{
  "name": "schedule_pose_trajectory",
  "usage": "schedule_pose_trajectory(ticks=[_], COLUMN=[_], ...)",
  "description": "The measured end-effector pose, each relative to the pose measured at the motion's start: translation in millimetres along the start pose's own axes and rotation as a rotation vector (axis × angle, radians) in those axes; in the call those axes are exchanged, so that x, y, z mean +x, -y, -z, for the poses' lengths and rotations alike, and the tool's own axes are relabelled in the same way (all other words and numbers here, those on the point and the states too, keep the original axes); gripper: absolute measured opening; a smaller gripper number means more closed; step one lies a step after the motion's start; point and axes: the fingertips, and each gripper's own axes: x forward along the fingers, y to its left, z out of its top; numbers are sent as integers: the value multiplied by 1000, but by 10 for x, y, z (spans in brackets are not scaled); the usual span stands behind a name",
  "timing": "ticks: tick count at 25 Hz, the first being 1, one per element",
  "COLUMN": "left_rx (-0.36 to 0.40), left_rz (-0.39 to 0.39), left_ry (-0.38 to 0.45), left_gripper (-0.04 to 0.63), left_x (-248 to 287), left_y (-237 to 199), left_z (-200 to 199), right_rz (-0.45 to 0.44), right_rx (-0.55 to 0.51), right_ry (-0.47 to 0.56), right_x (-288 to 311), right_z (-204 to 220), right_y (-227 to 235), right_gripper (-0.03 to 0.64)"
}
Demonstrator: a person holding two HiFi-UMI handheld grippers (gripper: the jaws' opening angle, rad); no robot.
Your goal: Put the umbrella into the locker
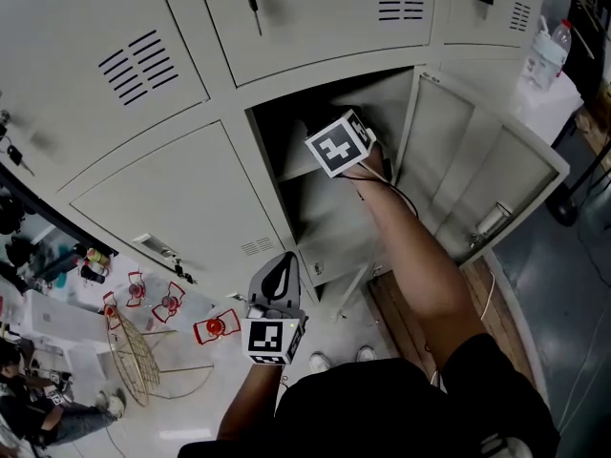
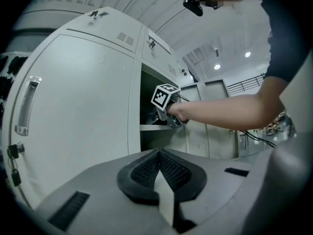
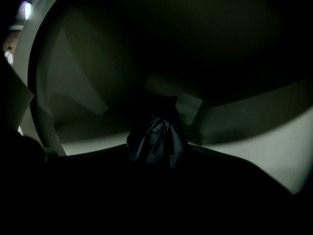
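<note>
I'm at the placing step: my right gripper (image 1: pixel 346 147) is reached into the open locker (image 1: pixel 320 232), which sits toward 12 o'clock in the head view, with its door (image 1: pixel 482 175) swung out at about 3 o'clock. In the right gripper view everything is dim, but the folded black umbrella (image 3: pixel 156 140) bunches right at the jaw line, at about 6 o'clock from the middle of the picture, so I judge those tongs are clamped on it and carrying it. The jaws themselves are lost in shadow. The umbrella is therefore inside the compartment, held above the pale shelf (image 2: pixel 152 127), and I can't tell whether its far end touches anything yet. From the left gripper view my right gripper hangs just over that shelf, at roughly 12 o'clock from my left jaws. My left gripper (image 2: pixel 157 169) is idle, down at 6 o'clock in the head view, well apart from the locker opening, its ribbed pads pressed together at the tips with nothing between them. What the next move calls for, I think, is lowering the umbrella until it lies on the shelf, far enough back that it won't roll toward the front edge, then spreading the right jaws and drawing straight out without snagging the fabric. After that the door at 3 o'clock would need shutting, and my free left tongs could push it.
</note>
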Motion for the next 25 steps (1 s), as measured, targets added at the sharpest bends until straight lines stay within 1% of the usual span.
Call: schedule_pose_trajectory(ticks=[1,3,5,8,10,14,17,19,21,24,25], left_rx=[12,26,19,3,-7,-21,1,11,5,1,-1], left_rz=[11,18,8,-11,-18,-18,-2,3,0,-6,-7], left_ry=[-7,-11,-12,-17,-18,-17,-15,-16,-20,-25,-26], left_gripper=[-5,-5,-5,-5,-5,-5,-5,-5,-5,-5,-5], left_x=[4,-4,-23,-40,-28,-11,-12,-16,-33,-61,-68], left_y=[26,69,56,0,-20,-2,78,102,100,85,83], left_z=[10,22,34,70,83,65,57,65,79,97,99], right_rz=[-3,19,49,57,57,45,57,67,76,118,125], right_rx=[-15,-47,-66,-57,-58,-88,-118,-147,-186,-257,-263], right_ry=[-2,6,35,84,100,92,113,122,137,179,196], right_x=[7,-29,-107,-238,-279,-290,-366,-425,-486,-598,-651], right_z=[5,33,53,99,116,105,131,142,141,130,132], right_y=[-16,-6,20,1,-6,-38,-52,-58,-76,-93,-101], right_gripper=[250,293,335,357,360,360,360,360,365,365,365])
